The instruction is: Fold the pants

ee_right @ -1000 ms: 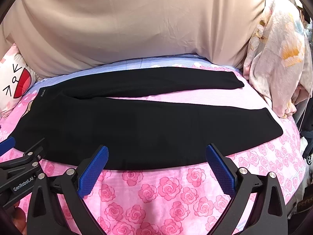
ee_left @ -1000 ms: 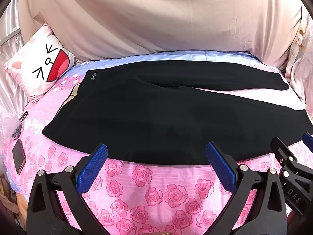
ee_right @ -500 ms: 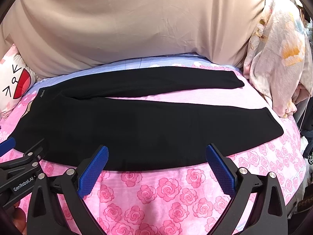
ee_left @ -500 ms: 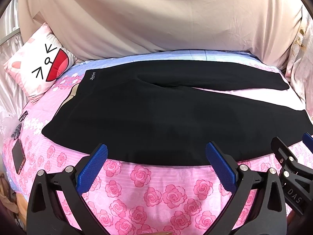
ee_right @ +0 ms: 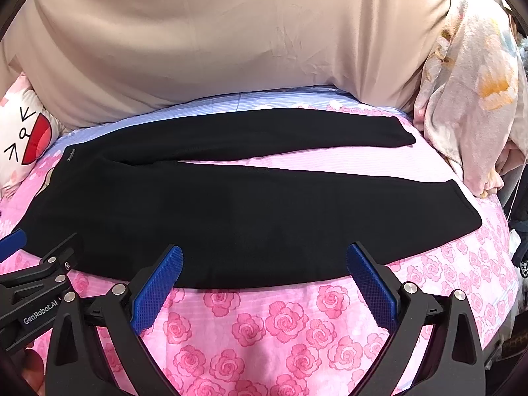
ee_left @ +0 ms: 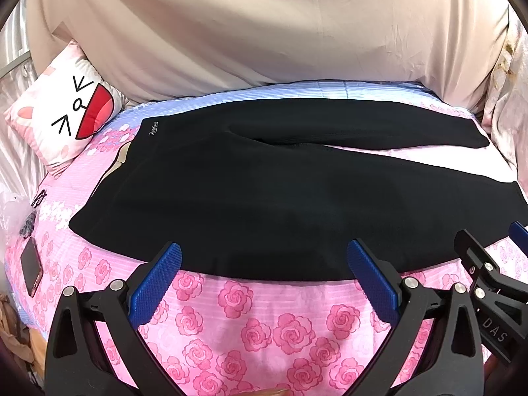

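Left wrist view: black pants [ee_left: 264, 198] are lying flat and unfolded across a bed covered in a pink rose-print sheet [ee_left: 250, 323], waistband toward the left with a small white logo at its far corner, two legs running out to the right and parting in a narrow V. The left gripper [ee_left: 264, 274] is hovering over the sheet at the near hem of the pants, its blue-padded fingers [ee_left: 155, 283] spreading wide and gripping nothing. The right gripper [ee_left: 488, 274] is showing at the right edge, just beside the near leg. A cartoon-face pillow [ee_left: 66, 118] is resting at the far left, a phone [ee_left: 31, 272] is lying on the sheet near the left edge, and a beige draped cloth [ee_left: 264, 26] is filling the background. Right wrist view: the pants [ee_right: 237, 204] are stretching across the bed, leg ends pointing right. The right gripper [ee_right: 264, 277] is hanging over the rose sheet [ee_right: 264, 330] at the near hem, fingers wide apart and empty. The left gripper [ee_right: 39, 274] is entering at the lower left. A floral blanket [ee_right: 468, 92] is piling up at the right.
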A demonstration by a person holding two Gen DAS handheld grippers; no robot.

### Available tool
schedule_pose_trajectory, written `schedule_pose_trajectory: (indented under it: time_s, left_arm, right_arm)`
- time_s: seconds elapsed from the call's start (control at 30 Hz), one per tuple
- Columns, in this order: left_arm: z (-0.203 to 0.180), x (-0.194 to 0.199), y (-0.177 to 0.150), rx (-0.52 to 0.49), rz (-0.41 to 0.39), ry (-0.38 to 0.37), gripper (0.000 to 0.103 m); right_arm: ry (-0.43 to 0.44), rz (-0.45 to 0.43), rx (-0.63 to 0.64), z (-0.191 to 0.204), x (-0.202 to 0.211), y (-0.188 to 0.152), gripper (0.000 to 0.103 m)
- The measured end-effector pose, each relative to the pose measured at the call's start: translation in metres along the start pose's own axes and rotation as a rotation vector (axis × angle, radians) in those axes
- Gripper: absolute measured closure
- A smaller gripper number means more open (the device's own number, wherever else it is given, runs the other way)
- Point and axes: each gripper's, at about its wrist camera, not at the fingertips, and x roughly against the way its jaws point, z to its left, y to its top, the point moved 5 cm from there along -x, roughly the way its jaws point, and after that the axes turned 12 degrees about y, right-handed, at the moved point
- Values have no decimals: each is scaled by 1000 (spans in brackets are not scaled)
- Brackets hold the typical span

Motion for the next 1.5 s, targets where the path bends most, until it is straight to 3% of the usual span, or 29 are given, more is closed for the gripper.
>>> schedule_pose_trajectory:
  time_s: [1.37, 1.5]
  left_arm:
    - [-10, -8, 8, -38, 7, 54, 5]
    - [-12, -9, 12, -34, -31, 45, 5]
  right_arm:
    - [10, 16, -13, -9, -12, 7, 5]
    - [11, 13, -28, -19, -17, 11, 5]
